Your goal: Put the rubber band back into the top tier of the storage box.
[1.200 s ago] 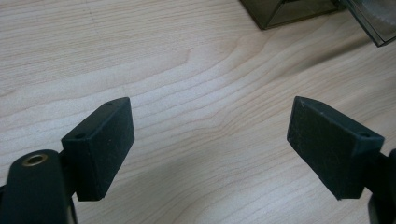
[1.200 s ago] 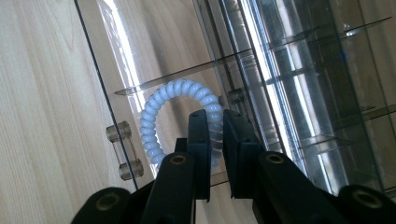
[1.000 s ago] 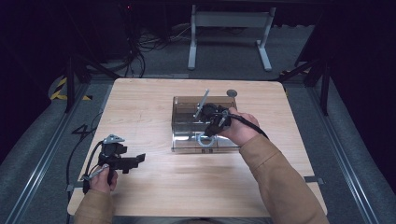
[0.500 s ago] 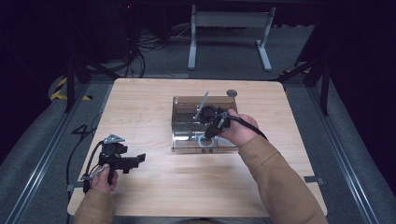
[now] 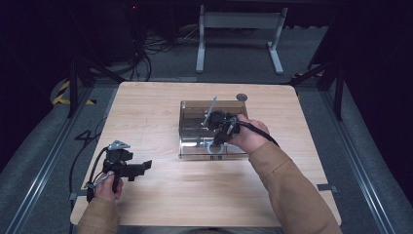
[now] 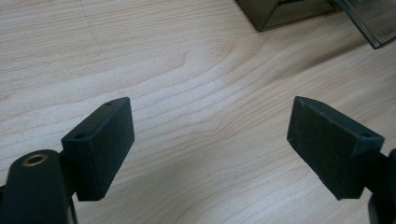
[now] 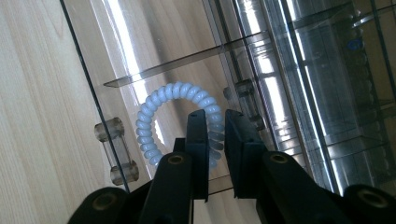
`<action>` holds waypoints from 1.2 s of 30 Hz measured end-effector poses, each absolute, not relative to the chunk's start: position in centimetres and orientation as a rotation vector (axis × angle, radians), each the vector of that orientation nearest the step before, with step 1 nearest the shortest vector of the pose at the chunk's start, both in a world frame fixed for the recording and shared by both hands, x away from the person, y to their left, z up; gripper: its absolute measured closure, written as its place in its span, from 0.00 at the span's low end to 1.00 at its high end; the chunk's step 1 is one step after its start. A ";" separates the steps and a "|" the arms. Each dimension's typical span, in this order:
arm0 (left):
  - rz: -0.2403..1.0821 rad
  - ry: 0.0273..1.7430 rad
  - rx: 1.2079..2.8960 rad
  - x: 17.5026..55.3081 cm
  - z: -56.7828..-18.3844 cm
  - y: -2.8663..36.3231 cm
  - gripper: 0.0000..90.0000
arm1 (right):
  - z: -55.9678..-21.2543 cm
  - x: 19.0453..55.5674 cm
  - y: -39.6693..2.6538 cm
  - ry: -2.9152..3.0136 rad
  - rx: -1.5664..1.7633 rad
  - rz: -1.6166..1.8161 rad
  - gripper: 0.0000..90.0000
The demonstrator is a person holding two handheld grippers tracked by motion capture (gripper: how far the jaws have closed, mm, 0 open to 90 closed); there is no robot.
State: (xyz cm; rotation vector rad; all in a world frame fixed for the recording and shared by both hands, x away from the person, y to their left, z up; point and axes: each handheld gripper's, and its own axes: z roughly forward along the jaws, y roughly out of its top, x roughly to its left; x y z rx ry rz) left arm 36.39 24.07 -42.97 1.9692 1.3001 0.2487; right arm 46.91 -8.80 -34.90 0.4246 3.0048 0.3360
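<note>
A pale blue spiral hair tie (image 7: 154,107) lies in a front compartment of a clear plastic organizer box (image 5: 190,146) at the table's middle. My right gripper (image 7: 216,116) reaches down into that compartment. Its jaws have just been opening and stand a narrow gap apart, with the far side of the tie's coil between them, looking unsqueezed. In the high view the right gripper (image 5: 217,137) sits over the box, above the hair tie (image 5: 213,147). My left gripper (image 5: 143,165) rests near the table's front left. There the left gripper (image 6: 210,140) is wide open over bare wood.
A thin metal rod (image 5: 210,109) leans up from the back part of the box. A small grey disc (image 5: 241,97) lies on the table behind it. The wooden table (image 5: 146,112) has dark floor, rails and a stand frame around it.
</note>
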 end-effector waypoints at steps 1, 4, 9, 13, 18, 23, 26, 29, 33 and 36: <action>0.249 1.300 1.969 36.4 -43.0 24.1 0.17 | -34.9 46.9 -8.8 3.004 0.425 0.336 0.87; 0.246 1.300 1.969 36.4 -43.0 24.0 0.17 | -34.9 46.9 -8.8 3.002 0.424 0.340 0.85; 0.248 1.302 1.968 36.4 -43.0 24.1 0.17 | -34.7 46.8 -8.9 3.000 0.426 0.355 0.84; 0.250 1.301 1.968 36.4 -43.0 24.1 0.17 | -34.3 46.7 -9.1 2.996 0.430 0.395 0.80; 0.252 1.306 1.964 36.3 -43.0 24.3 0.17 | -33.8 46.4 -9.5 2.975 0.423 0.458 0.75; 0.251 1.309 1.965 36.1 -43.0 24.3 0.17 | -33.4 46.0 -10.0 2.960 0.419 0.532 0.72; 0.252 1.308 1.964 36.2 -43.0 24.2 0.17 | -33.1 45.6 -10.4 2.951 0.424 0.574 0.70; 0.250 1.305 1.967 36.2 -43.0 24.2 0.17 | -32.7 45.2 -10.8 2.945 0.420 0.597 0.69; 0.249 1.304 1.966 36.2 -43.0 24.2 0.17 | -32.2 44.7 -11.3 2.934 0.418 0.629 0.69; 0.248 1.304 1.966 36.2 -43.0 24.2 0.17 | -31.8 44.4 -11.7 2.915 0.401 0.658 0.69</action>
